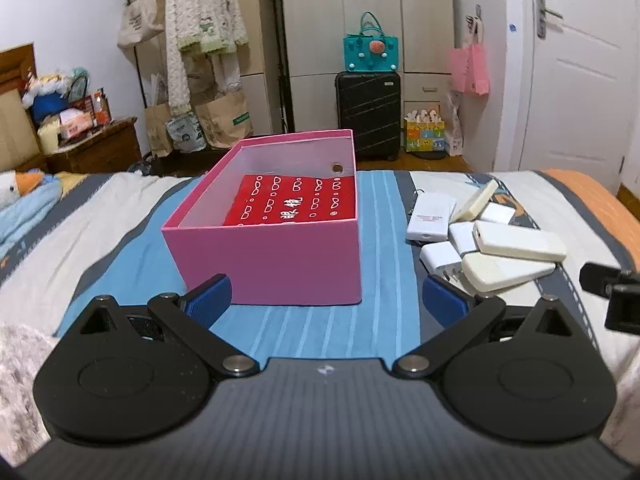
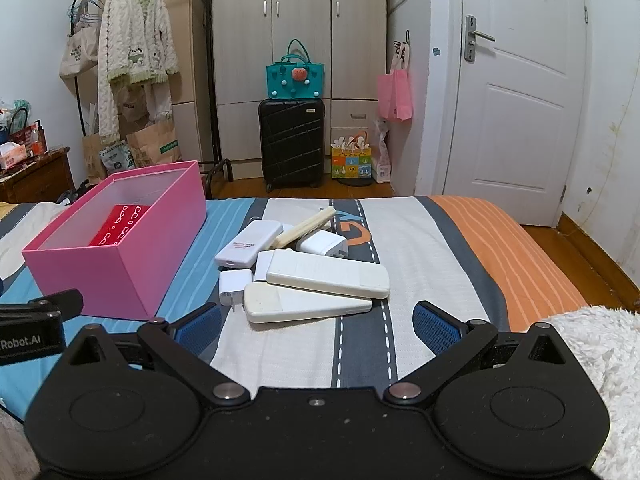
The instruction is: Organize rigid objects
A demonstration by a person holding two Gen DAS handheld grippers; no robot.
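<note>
Open pink box at frame centre holding a red patterned packet, white remotes and chargers piled beside it, left gripper and right gripper fingers spread apart, empty, "Robot.AI" printed at left edge.

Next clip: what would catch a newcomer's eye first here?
The open pink box on the striped bedspread, holding a red patterned packet. To its right lies a jumbled pile of white remotes and chargers. Both grippers, left and right, hang open and empty in front.
</note>
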